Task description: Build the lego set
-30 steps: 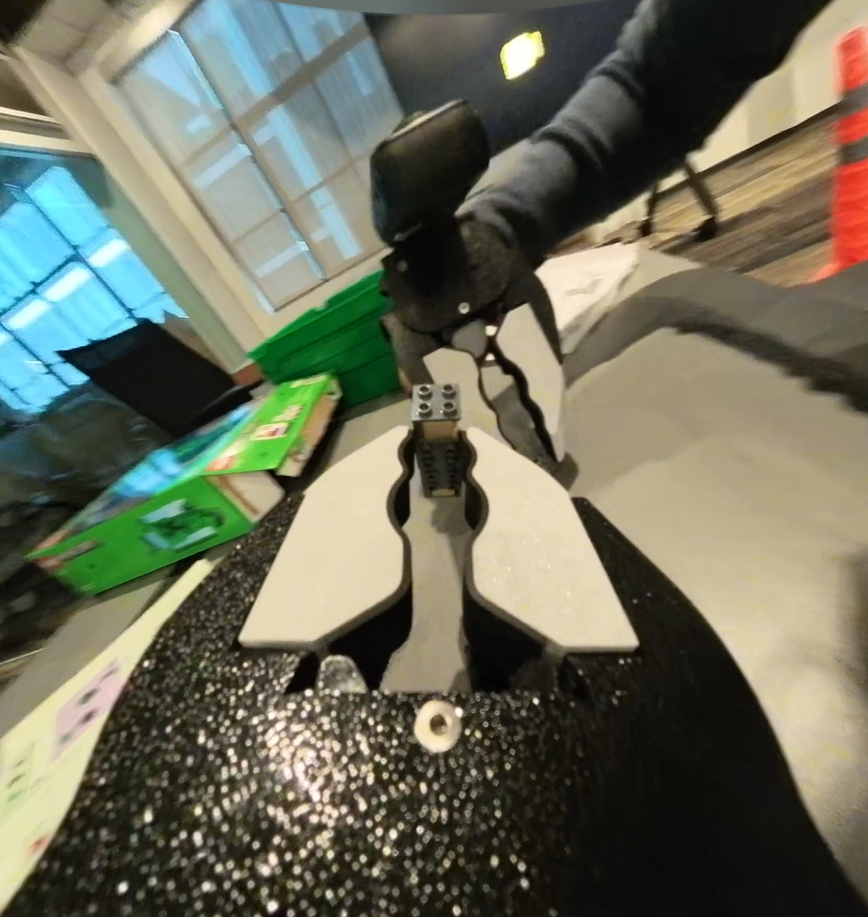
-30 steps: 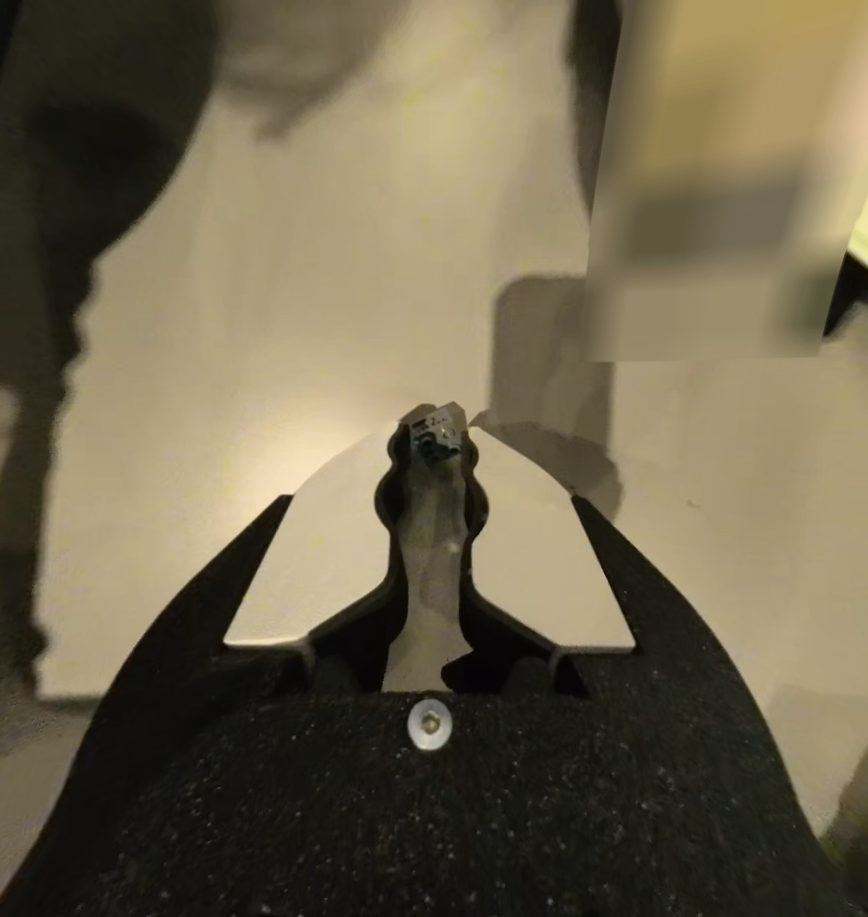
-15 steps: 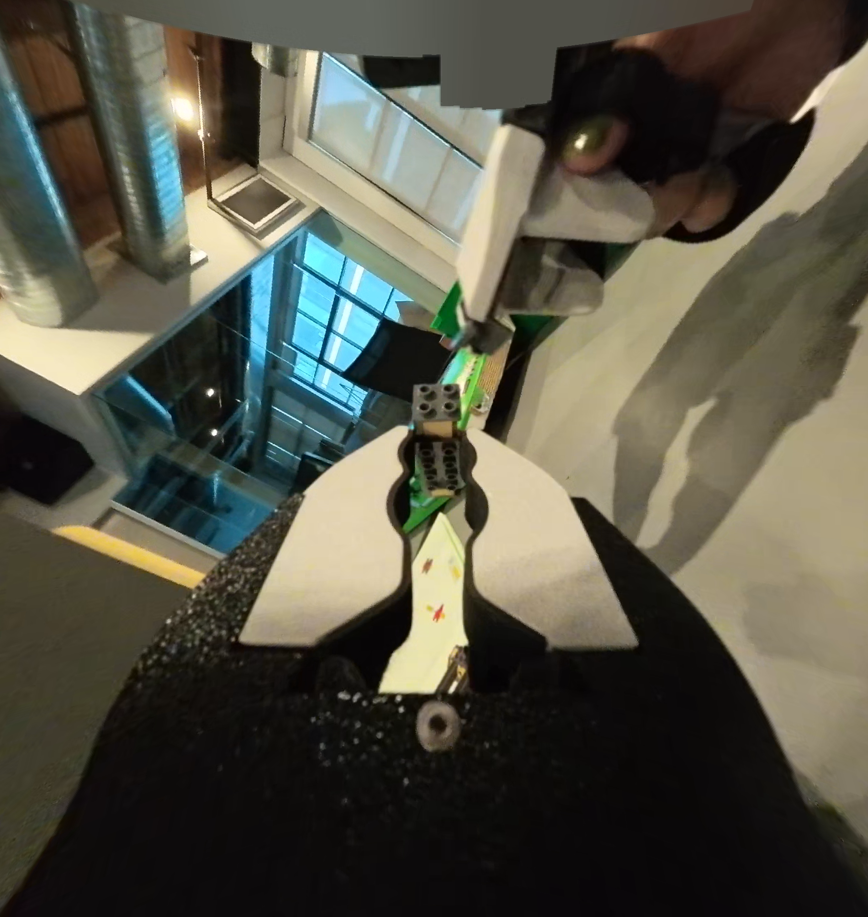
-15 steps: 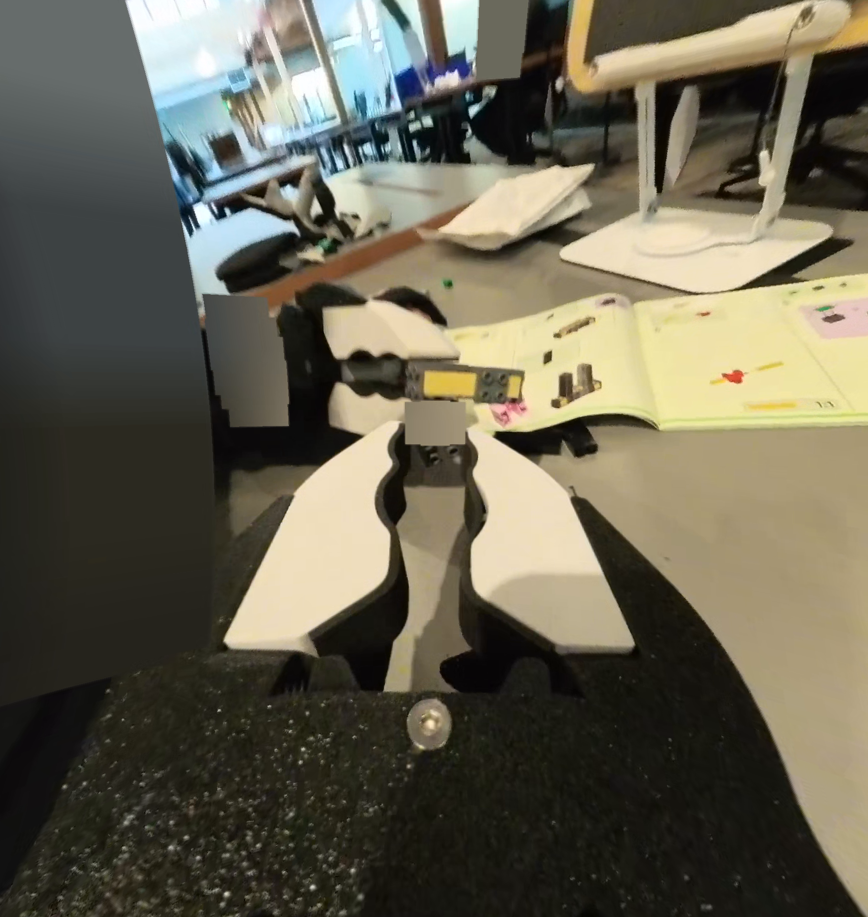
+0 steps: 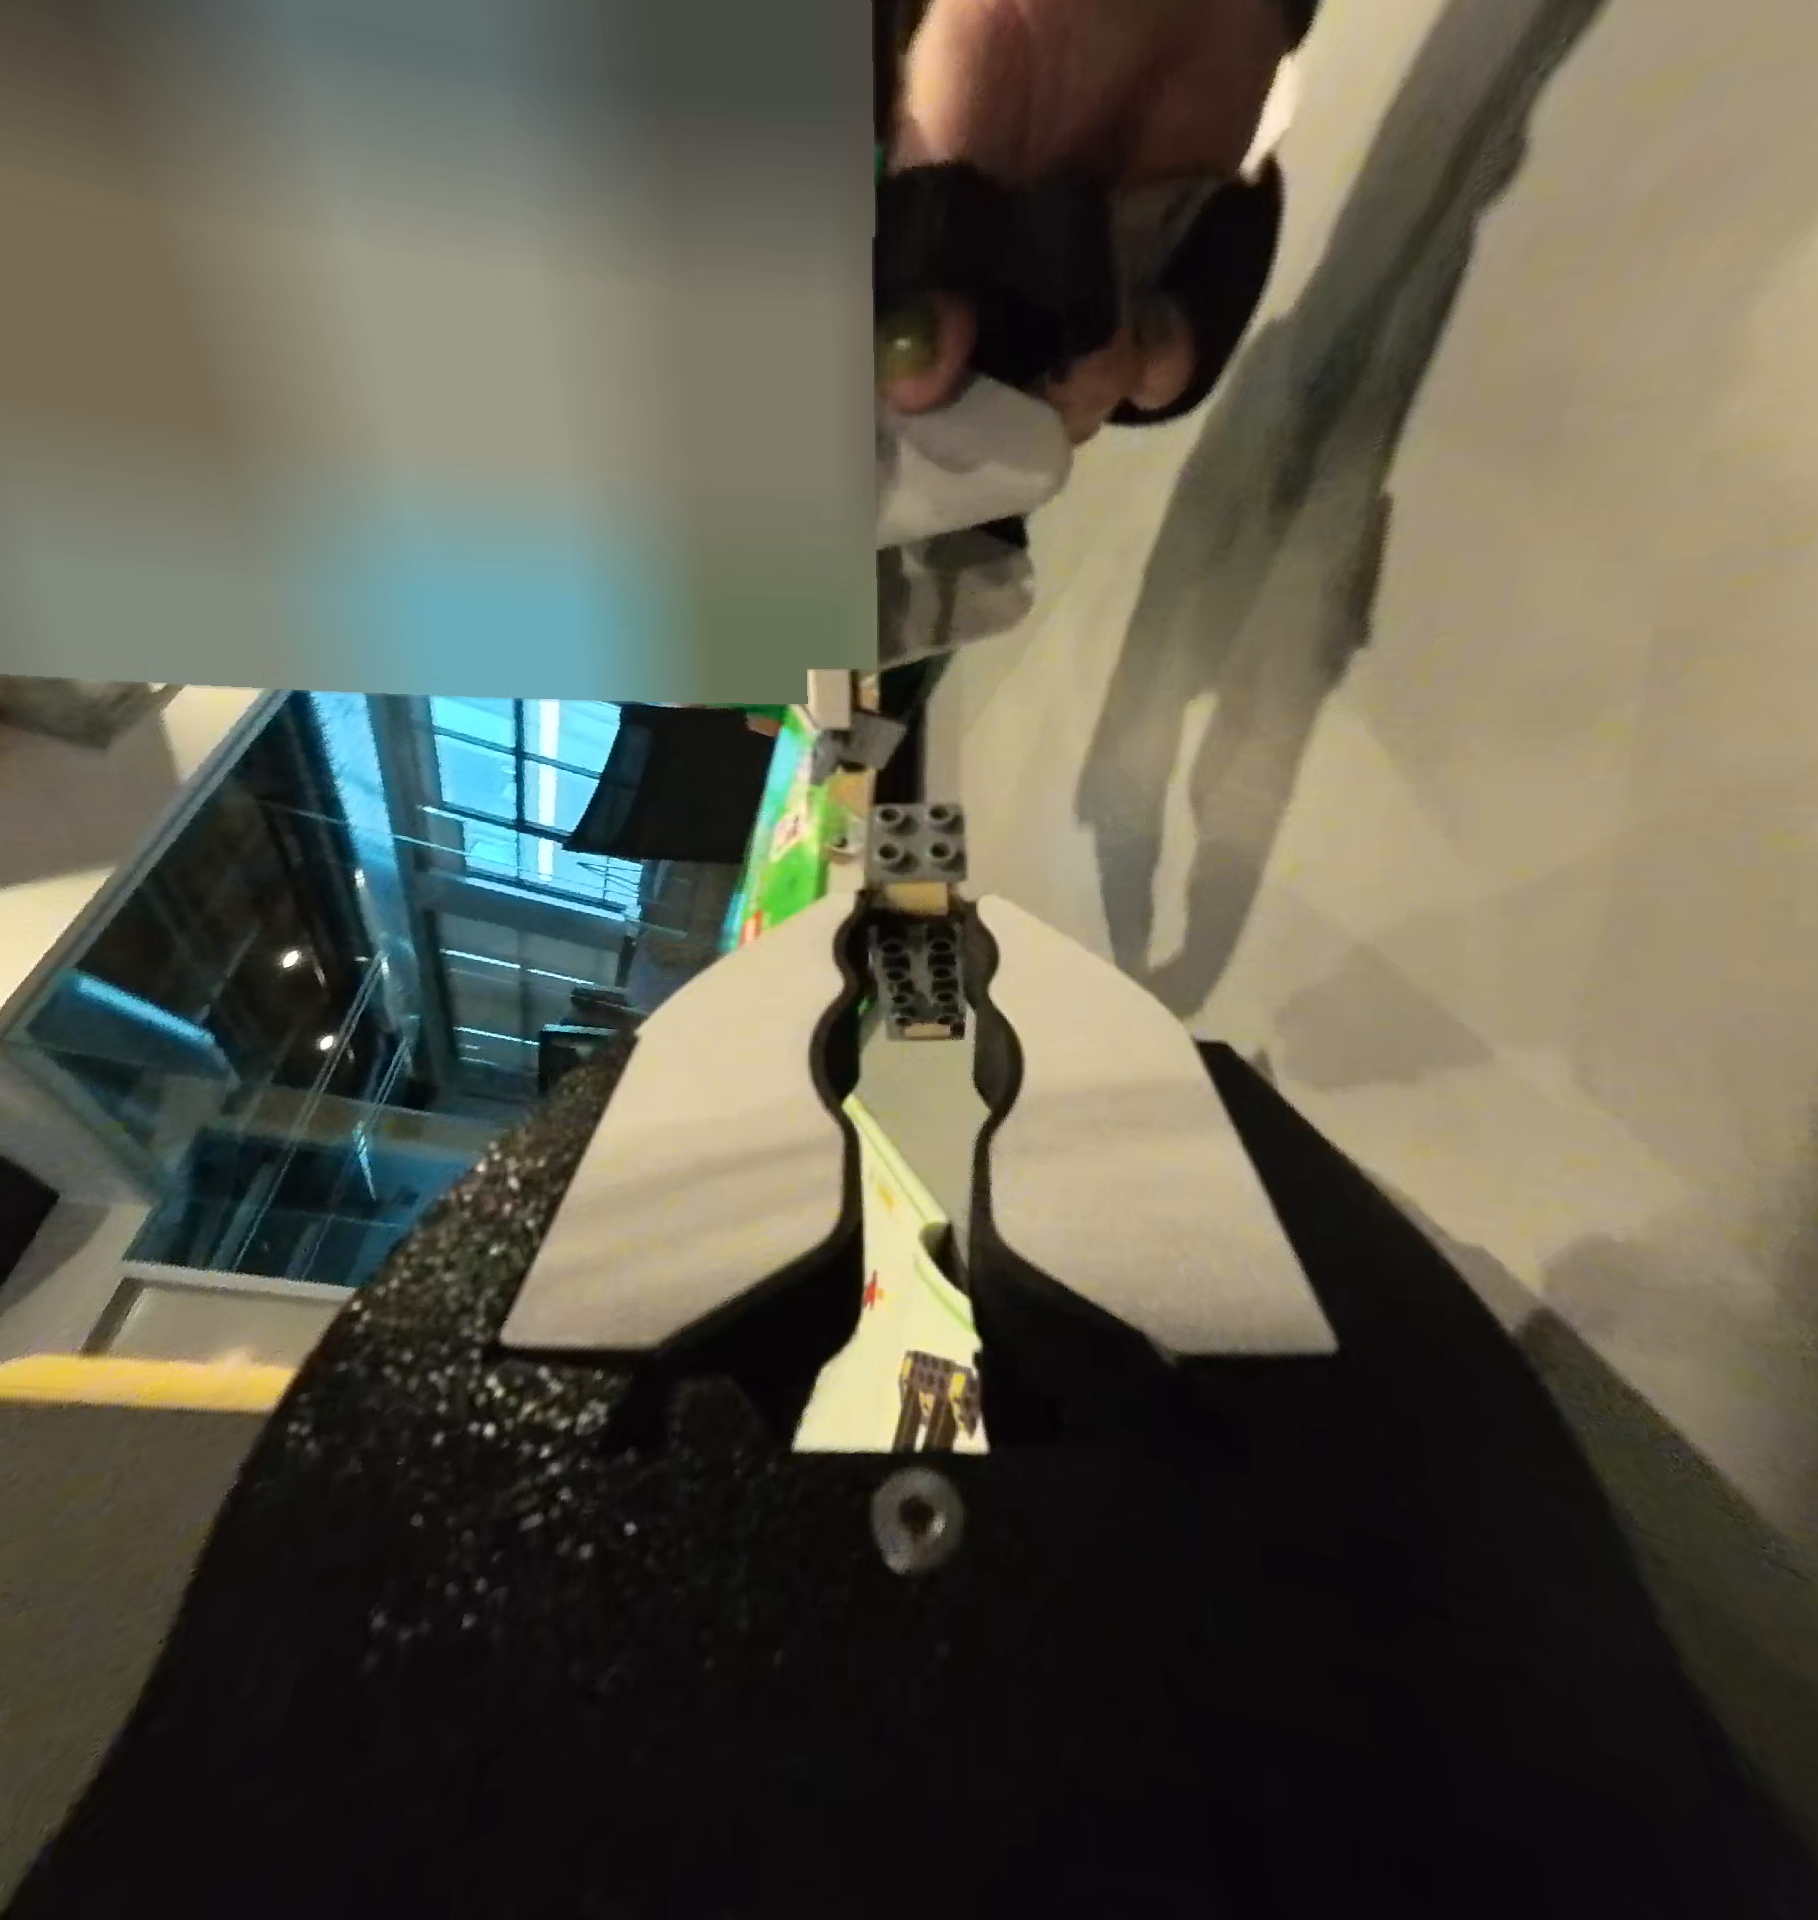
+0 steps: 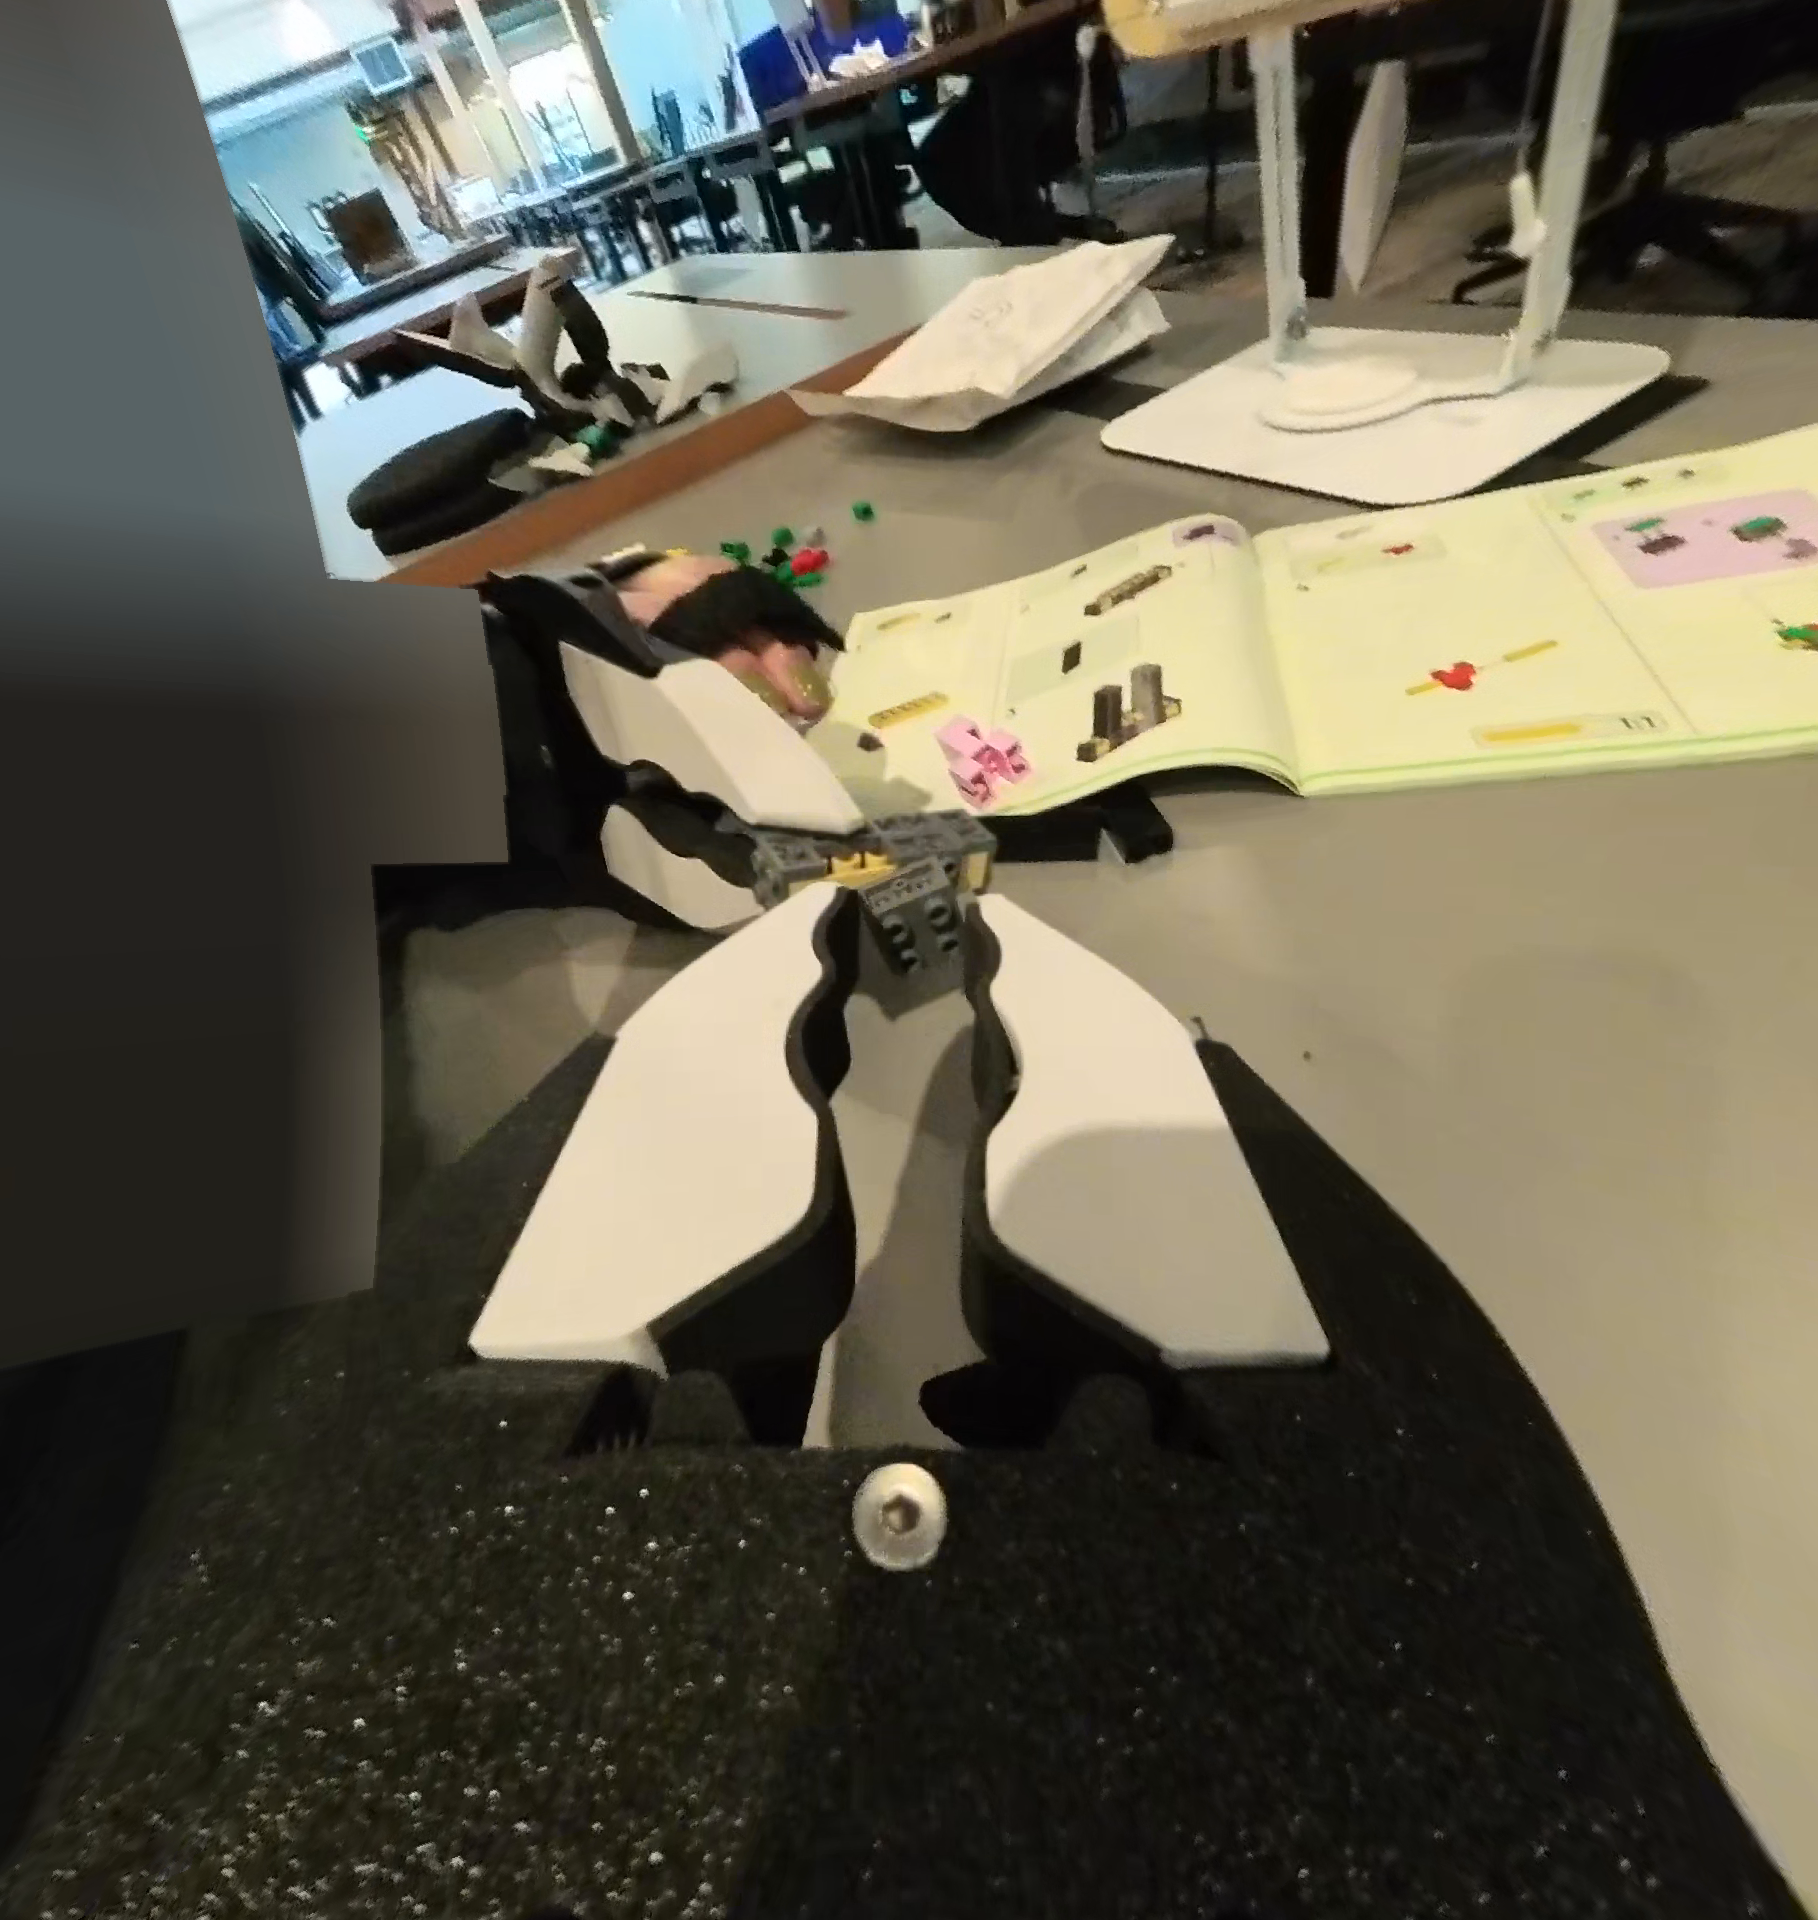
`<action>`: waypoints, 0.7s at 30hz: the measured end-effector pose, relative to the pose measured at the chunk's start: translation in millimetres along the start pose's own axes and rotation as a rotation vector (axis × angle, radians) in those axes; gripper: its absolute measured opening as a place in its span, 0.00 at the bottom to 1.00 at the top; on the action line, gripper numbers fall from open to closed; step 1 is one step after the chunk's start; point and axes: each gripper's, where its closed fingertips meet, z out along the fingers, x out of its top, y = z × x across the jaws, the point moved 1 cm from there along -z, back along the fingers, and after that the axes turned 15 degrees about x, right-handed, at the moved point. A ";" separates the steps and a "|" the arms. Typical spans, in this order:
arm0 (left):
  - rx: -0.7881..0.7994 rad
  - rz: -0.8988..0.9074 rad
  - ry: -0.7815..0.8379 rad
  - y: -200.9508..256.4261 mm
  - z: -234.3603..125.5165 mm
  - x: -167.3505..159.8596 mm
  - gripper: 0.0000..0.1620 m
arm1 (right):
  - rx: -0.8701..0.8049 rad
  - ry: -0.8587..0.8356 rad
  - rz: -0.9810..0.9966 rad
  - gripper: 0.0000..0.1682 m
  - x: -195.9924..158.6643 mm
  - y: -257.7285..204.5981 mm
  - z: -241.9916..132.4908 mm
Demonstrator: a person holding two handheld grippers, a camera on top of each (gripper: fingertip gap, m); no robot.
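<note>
Half a second on, the right gripper (image 6: 910,914) has closed in on the left gripper (image 6: 780,831), bringing its dark grey brick (image 6: 915,935) up against the grey-and-yellow assembly (image 6: 874,847); the two appear to touch, so the join looks about to be pressed home. Both tools are pinching their pieces above the grey table (image 6: 1404,1039). In the left wrist view the assembly (image 5: 917,914) shows a studded grey cap, a tan layer and a dark studded bar. An open instruction booklet (image 6: 1352,665) lies just beyond, loose green and red pieces (image 6: 780,551) farther off.
</note>
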 end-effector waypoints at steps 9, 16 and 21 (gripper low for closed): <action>-0.192 0.139 -0.039 18.1 -4.6 -5.4 0.10 | -0.054 -0.144 -0.012 0.11 -18.4 11.2 -9.1; -0.327 0.217 -0.072 35.3 -2.7 -15.2 0.10 | -0.091 -0.184 -0.067 0.11 -21.5 11.2 -15.7; -0.378 0.290 -0.071 45.3 -2.1 -19.8 0.10 | -0.086 -0.161 -0.074 0.11 -19.5 8.2 -22.4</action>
